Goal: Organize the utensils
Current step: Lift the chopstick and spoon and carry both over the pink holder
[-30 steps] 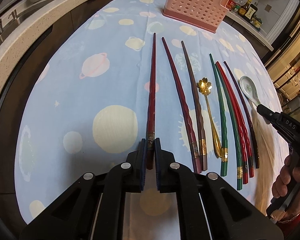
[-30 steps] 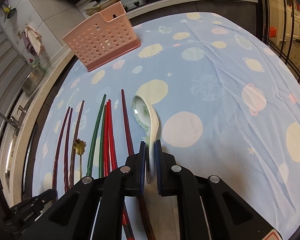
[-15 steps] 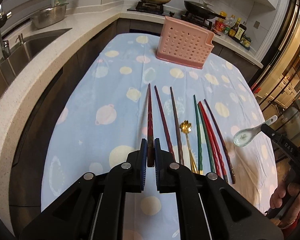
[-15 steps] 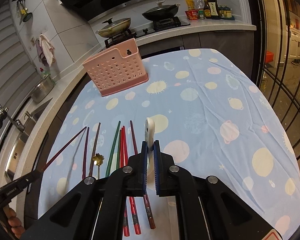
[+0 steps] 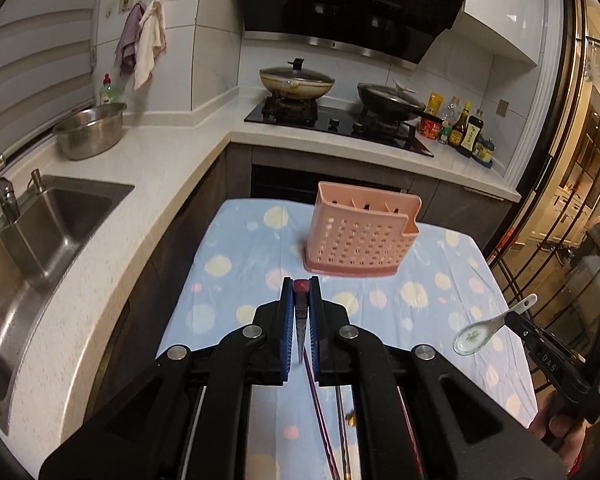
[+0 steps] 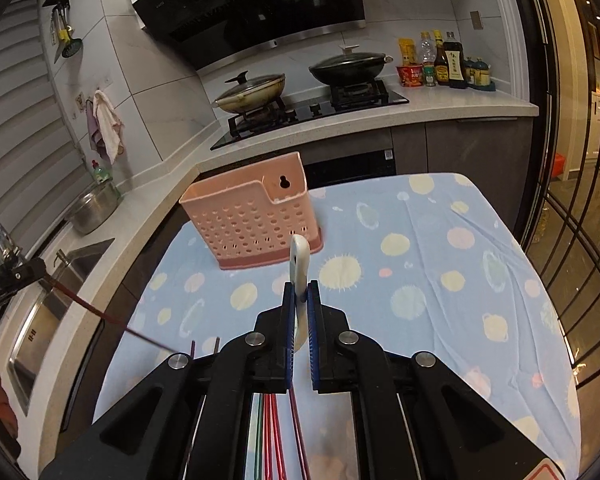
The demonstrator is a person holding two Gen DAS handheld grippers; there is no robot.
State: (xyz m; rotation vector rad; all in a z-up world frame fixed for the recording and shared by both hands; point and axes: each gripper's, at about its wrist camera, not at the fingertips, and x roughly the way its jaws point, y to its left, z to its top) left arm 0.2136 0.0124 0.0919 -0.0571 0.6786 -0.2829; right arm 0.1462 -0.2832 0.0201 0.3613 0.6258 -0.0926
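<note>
My left gripper (image 5: pixel 301 292) is shut on a dark red chopstick (image 5: pixel 301 286), held in the air with its butt end showing between the blue pads. In the right wrist view that chopstick (image 6: pixel 112 320) slants down from the left gripper (image 6: pixel 44 276) at the left edge. My right gripper (image 6: pixel 299 292) is shut on the handle of a white ceramic spoon (image 6: pixel 299 258), whose bowl is hidden beneath the jaws. The left wrist view shows the spoon (image 5: pixel 476 334) hanging from the right gripper (image 5: pixel 514 320), bowl to the left. A pink perforated utensil basket (image 5: pixel 360 236) (image 6: pixel 252 220) stands upright at the table's far end.
Several chopsticks (image 6: pixel 268 432) and a gold spoon (image 5: pixel 352 420) lie on the blue planet-print cloth (image 6: pixel 440 280) under the grippers. A counter with a sink (image 5: pixel 40 232) and steel bowl (image 5: pixel 90 132) runs along the left. A stove with pans (image 5: pixel 296 80) is behind; a glass door (image 6: pixel 572 220) is on the right.
Both grippers have risen well above the table, lifting the dark red chopstick and the white spoon off the cloth. Both views now take in the basket and kitchen.
</note>
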